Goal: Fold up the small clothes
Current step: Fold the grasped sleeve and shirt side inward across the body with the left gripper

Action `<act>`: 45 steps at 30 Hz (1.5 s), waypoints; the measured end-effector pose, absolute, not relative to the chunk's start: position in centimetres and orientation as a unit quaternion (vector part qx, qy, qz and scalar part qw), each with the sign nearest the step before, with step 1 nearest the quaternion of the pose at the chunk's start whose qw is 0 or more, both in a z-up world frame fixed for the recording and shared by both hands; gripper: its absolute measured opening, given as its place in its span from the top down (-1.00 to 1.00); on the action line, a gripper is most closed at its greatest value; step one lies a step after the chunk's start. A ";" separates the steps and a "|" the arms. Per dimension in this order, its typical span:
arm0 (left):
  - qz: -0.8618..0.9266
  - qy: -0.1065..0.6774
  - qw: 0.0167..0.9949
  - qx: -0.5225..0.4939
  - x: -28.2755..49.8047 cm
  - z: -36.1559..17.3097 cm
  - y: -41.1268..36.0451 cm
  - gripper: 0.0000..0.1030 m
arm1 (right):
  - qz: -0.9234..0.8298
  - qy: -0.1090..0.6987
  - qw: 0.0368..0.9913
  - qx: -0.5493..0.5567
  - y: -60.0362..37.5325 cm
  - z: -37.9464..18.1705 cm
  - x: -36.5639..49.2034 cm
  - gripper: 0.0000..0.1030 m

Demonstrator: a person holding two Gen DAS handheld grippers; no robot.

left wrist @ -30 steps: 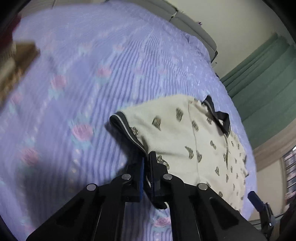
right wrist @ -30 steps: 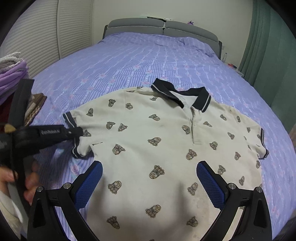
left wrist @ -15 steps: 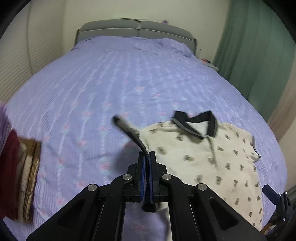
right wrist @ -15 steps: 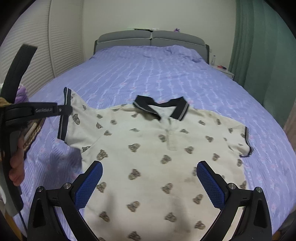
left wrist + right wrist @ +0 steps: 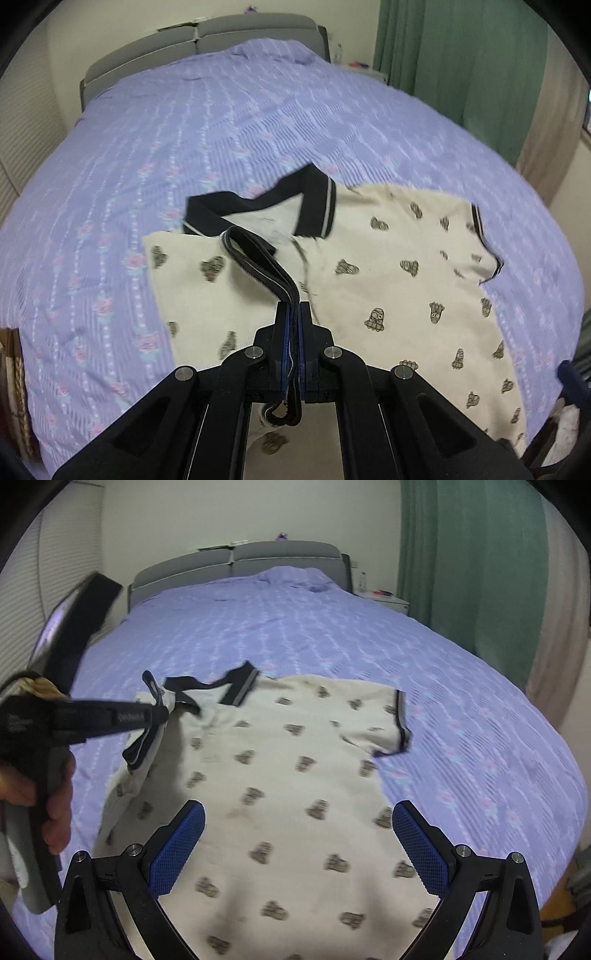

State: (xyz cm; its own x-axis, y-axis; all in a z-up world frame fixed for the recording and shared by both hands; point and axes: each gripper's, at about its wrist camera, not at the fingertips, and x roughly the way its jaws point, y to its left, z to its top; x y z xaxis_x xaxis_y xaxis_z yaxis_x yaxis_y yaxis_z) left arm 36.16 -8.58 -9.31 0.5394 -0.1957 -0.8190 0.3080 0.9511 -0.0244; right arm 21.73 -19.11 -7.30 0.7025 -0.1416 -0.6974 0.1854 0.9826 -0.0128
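Cloth filled the lower half of our left wrist view: the cream polo shirt [image 5: 388,295] lay on the purple bedspread [image 5: 184,129], its dark collar [image 5: 258,201] toward the grey headboard [image 5: 207,40]. Our left gripper [image 5: 293,317] was pinched tight on the dark-trimmed sleeve cuff [image 5: 258,266], lifted and carried over the shirt's chest just below the collar, so the cuff looped up from the closed blue pads. The other sleeve [image 5: 480,243] lay flat on the far side of the collar, toward the green curtain [image 5: 461,55].

From our right wrist view the shirt [image 5: 295,775] again lay across the bedspread [image 5: 332,627], collar [image 5: 236,686] toward the headboard [image 5: 240,561]. Our right gripper [image 5: 295,845] stood wide open over the shirt's lower body, well below the collar, with nothing between its blue pads [image 5: 177,853]. Beside the collar we saw the left gripper [image 5: 159,712] holding the raised cuff [image 5: 147,738], with our left hand [image 5: 48,805] wrapped around its handle. Much of this view was blurred.
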 end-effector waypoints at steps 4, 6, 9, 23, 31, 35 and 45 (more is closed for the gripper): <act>-0.143 0.461 0.874 0.053 37.1 -10.0 -9.2 0.83 | -0.102 0.378 0.920 0.032 -20.8 -7.6 21.2 -0.99; -0.162 0.466 0.869 0.029 37.5 -9.4 -8.7 0.61 | -0.104 0.379 0.919 0.034 -21.1 -7.7 21.2 -0.99; -0.184 0.438 0.880 -0.020 36.7 -7.1 -6.7 0.05 | -0.104 0.379 0.919 0.036 -21.3 -7.7 21.1 -0.99; -0.151 0.407 0.900 0.047 29.8 -7.9 -2.2 0.04 | -0.090 0.392 0.915 0.044 -21.5 -9.5 21.5 -0.99; -0.161 0.404 0.899 0.052 28.5 -9.9 -6.4 0.05 | -0.114 0.374 0.919 0.055 -24.4 -10.2 21.8 -0.98; -0.167 0.400 0.900 0.045 29.5 -9.1 -9.7 0.04 | -0.125 0.362 0.922 0.064 -26.6 -10.1 23.0 -0.98; -0.172 0.405 0.895 0.068 33.7 -8.3 -16.8 -0.04 | -0.104 0.363 0.903 0.207 -33.4 -11.5 27.4 -0.50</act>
